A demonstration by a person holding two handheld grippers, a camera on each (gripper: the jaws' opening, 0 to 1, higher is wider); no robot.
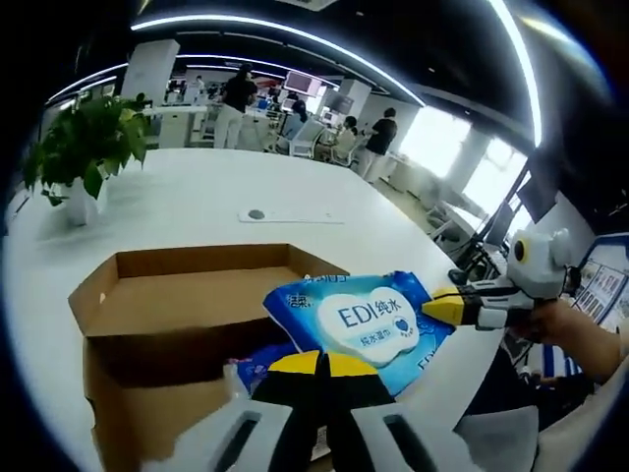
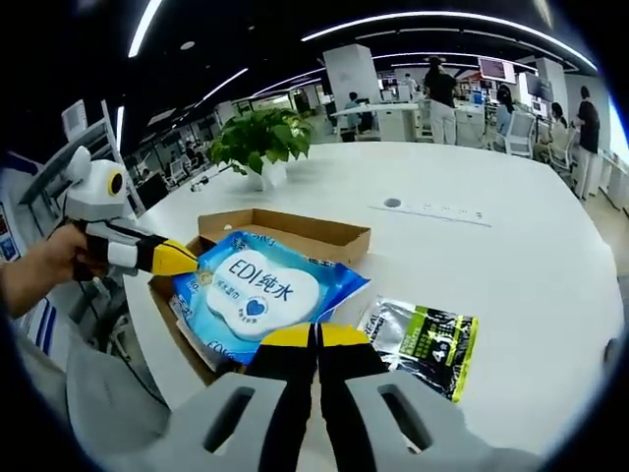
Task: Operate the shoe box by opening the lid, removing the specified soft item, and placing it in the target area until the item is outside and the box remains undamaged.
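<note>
Open-plan office, long white table, potted plant, desks with people behind, ceiling light strips

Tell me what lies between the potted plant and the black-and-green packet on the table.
In the right gripper view, the open cardboard box lies between the potted plant and the packet.

Matt brown cardboard box; glossy plastic wipes pack; smooth white table
</note>
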